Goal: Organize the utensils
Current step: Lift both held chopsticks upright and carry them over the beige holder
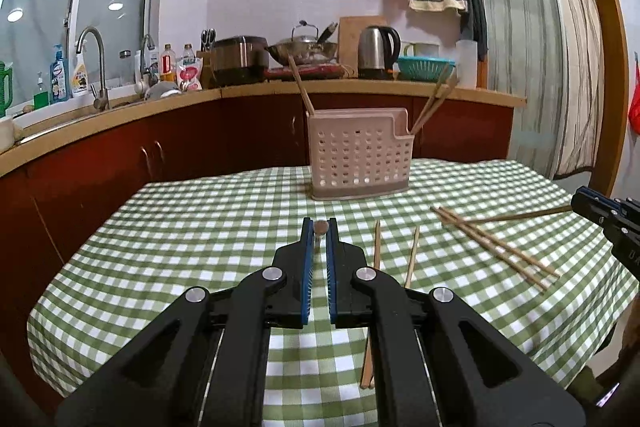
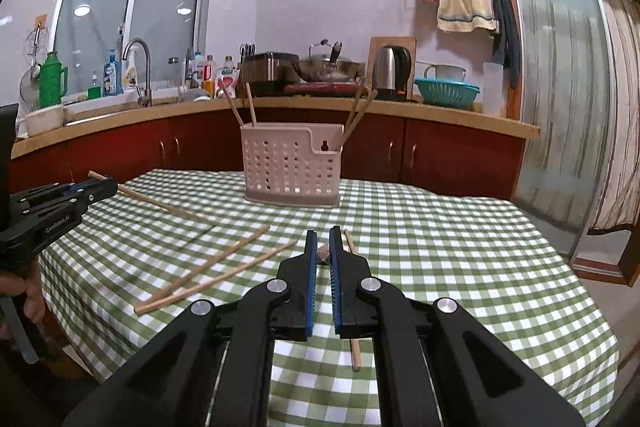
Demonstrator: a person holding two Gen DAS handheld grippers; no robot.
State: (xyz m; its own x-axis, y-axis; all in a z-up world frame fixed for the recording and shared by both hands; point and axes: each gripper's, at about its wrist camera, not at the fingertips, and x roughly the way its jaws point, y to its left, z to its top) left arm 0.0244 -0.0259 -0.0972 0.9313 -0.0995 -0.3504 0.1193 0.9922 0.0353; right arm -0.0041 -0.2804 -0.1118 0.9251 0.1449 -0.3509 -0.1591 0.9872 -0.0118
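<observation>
We see the left tool clenched on a chopstick, of which its own camera shows only the round butt end between the blue pads; the shaft is hidden. In the right view that same chopstick juts out past the tool at 9 o'clock, its far half blurred against the cloth.

The right tool is likewise clenched on a second chopstick; only a brownish stub shows between the pads there, and the rest lies behind the black fingers. In the left view it runs as a long stick from the tool at 3 o'clock toward the middle.

The holder, a pale perforated basket, stands upright at 12 o'clock on the checked tabletop. Chopsticks lean out of both its ends; their lower parts are hidden by its walls, and we cannot count them surely.

Loose chopsticks lie on the cloth between the tools, two more partly covered by the left tool's arm. A hand grips the left handle, cut off by the frame edge.
</observation>
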